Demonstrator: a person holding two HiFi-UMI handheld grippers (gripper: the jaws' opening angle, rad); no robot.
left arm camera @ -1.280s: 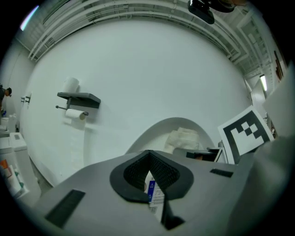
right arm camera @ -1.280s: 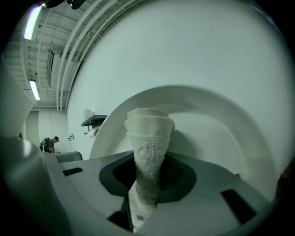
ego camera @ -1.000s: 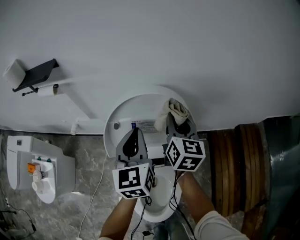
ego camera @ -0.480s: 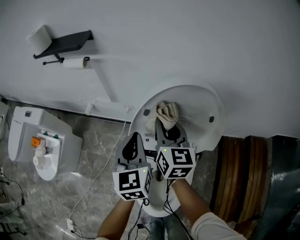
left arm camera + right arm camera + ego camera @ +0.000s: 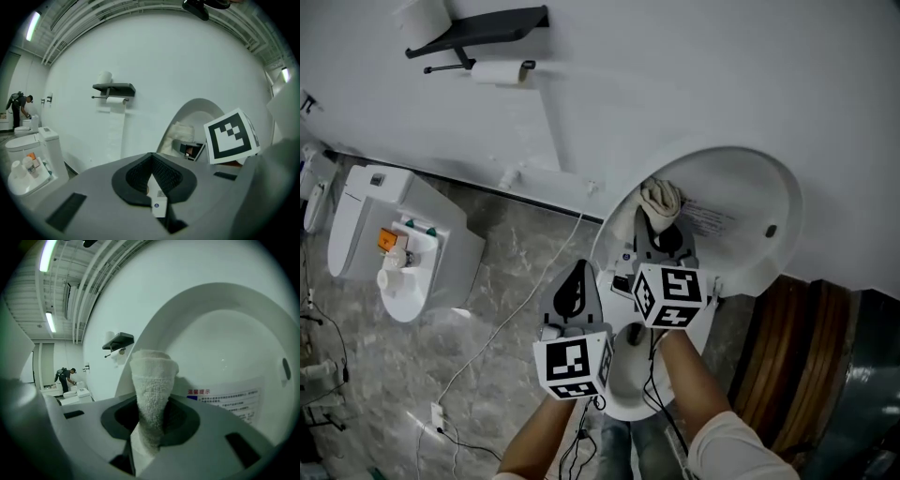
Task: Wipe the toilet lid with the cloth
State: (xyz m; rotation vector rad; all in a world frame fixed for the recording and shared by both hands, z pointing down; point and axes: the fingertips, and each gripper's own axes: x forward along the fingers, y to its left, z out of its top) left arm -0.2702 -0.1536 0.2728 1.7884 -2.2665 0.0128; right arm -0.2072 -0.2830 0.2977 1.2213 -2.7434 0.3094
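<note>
My right gripper (image 5: 150, 427) has its jaws clamped on the cloth (image 5: 152, 385), just before the raised toilet lid (image 5: 225, 343); my left gripper (image 5: 152, 187) has its jaws together.

Left gripper (image 5: 576, 272) and right gripper (image 5: 660, 227): grey shells, black ribbed jaw pads, each with a white cube (image 5: 572, 366) of black square markers, thin black cables (image 5: 577, 442) behind; pale sleeve (image 5: 727, 450) on right arm.

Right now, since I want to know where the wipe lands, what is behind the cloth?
The raised toilet lid, white inner face showing, with a printed label low on it. The patch directly behind the cloth is covered.
</note>
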